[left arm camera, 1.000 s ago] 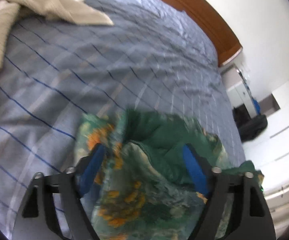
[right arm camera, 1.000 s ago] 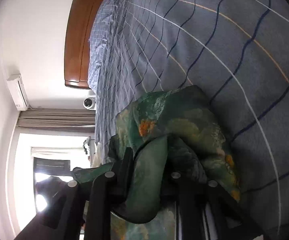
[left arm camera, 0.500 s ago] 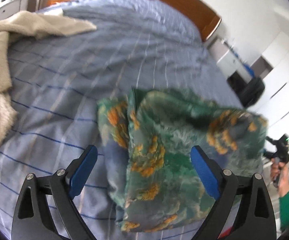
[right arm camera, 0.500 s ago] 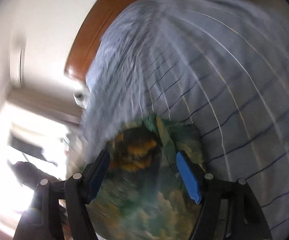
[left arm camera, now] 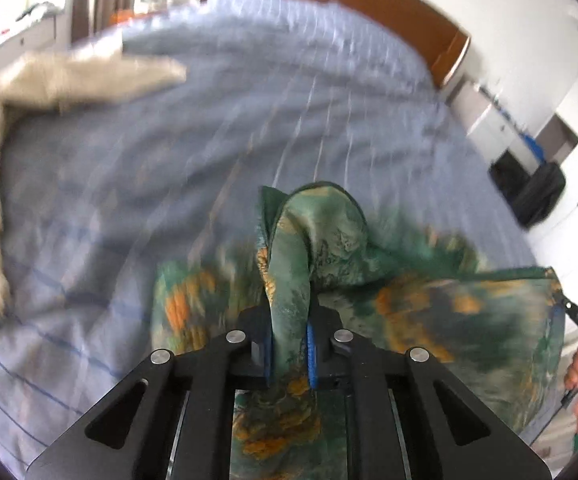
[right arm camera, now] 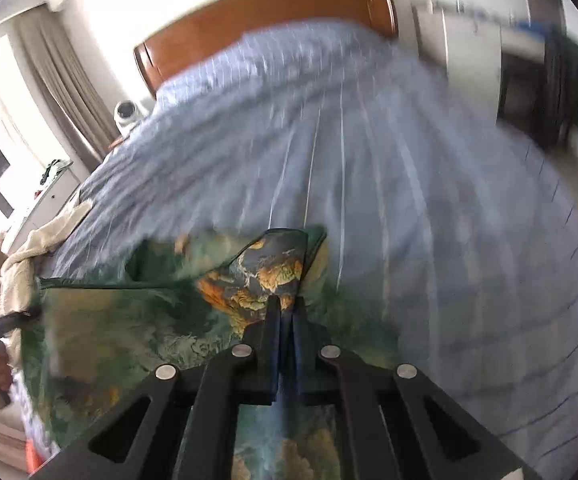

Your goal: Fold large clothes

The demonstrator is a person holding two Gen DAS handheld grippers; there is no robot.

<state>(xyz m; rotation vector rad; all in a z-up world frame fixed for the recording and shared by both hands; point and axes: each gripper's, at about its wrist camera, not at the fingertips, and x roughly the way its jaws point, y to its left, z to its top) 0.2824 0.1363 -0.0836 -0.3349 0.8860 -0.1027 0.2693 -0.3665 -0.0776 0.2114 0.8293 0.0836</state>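
Fabric is pinched in both tools: the left tool (left arm camera: 289,344) has its blue pads clamped tight on a bunched fold of the green garment with orange print (left arm camera: 429,312), and the right tool (right arm camera: 287,320) is likewise closed hard on a corner of the same garment (right arm camera: 129,332). In each wrist view the held cloth rises toward twelve o'clock, while the rest hangs stretched between the two grips, toward three o'clock from the left tool and nine o'clock from the right. To do this step well, I judge both grips should hold level and apart so the top edge runs taut, then lower the cloth flat. Beyond lies the blue checked bed (left arm camera: 169,200); keep clear of the cream blanket (left arm camera: 49,76) at ten o'clock. Farthest is the wooden headboard (right arm camera: 269,12).
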